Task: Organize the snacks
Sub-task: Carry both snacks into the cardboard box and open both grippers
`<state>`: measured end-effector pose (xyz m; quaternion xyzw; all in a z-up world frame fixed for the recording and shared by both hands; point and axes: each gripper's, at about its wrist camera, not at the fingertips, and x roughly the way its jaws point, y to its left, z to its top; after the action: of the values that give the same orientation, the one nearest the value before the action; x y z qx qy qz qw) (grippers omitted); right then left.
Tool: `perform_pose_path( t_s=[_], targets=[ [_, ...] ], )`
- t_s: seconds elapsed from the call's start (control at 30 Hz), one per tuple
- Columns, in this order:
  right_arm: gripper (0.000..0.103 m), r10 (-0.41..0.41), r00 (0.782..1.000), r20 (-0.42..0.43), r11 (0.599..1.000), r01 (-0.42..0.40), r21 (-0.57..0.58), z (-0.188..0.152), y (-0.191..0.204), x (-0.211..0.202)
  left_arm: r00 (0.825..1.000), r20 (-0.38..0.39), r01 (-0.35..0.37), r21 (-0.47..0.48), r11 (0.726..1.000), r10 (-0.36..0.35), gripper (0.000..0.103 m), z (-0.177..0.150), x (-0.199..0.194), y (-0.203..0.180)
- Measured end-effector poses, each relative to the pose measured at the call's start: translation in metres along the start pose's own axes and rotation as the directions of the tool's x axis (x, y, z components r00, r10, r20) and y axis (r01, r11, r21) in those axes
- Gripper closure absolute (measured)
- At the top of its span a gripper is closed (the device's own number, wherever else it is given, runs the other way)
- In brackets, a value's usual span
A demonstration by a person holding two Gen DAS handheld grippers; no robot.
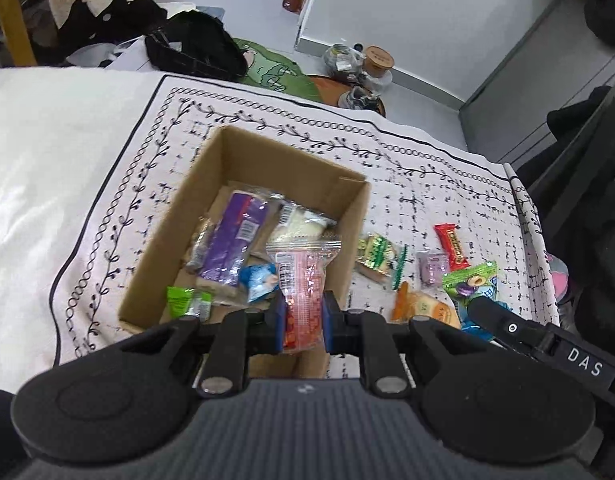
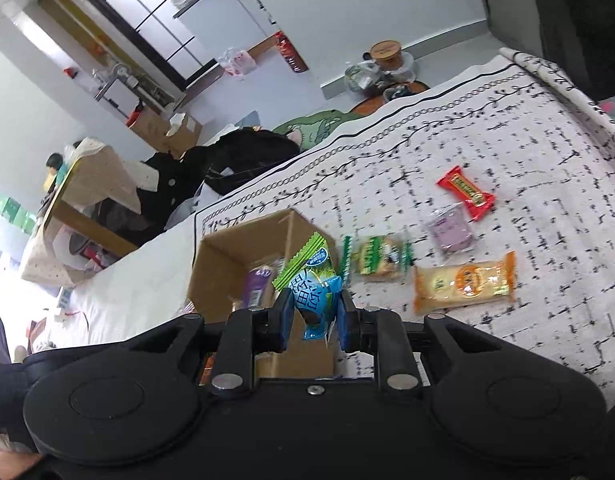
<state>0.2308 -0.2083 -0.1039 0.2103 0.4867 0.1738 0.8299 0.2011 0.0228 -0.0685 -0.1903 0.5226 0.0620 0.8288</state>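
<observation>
My left gripper (image 1: 303,316) squeezes pink crinkly plastic snack packet (image 1: 303,280), held by bottom end, hanging over near edge of open brown cardboard box (image 1: 243,152). Packet looks light, soft, slippery; I guess hard squeeze could crush what's inside. My right gripper (image 2: 313,316) pinches blue-green shiny snack bag (image 2: 313,288) near its middle, just beside box, on right. Bag puffy, bends easy. Orange flat cracker pack (image 2: 463,284) lies on cloth, right of box; I'd grab short end.
</observation>
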Motion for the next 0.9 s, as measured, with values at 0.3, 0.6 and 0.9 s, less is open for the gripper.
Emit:
perform_pose_path(
  t_s=[0.3, 0.6, 0.9],
  targets=[
    [0.081, 0.011, 1.0, -0.027, 0.999, -0.012, -0.034, -0.009, 0.029, 0.01, 1.0, -0.023, 0.001, -0.053, 0.999, -0.002, 0.085, -0.001, 0.003, 0.034],
    [0.079, 0.036, 0.997, -0.065, 0.997, -0.041, -0.07, -0.018, 0.054, 0.021, 0.999, -0.034, -0.025, -0.103, 0.994, 0.021, 0.057, 0.001, 0.001, 0.056],
    [0.061, 0.012, 0.997, -0.08, 0.996, -0.018, -0.086, -0.022, 0.057, 0.022, 0.999, -0.013, -0.049, -0.112, 0.992, 0.048, 0.03, 0.003, -0.005, 0.068]
  ],
)
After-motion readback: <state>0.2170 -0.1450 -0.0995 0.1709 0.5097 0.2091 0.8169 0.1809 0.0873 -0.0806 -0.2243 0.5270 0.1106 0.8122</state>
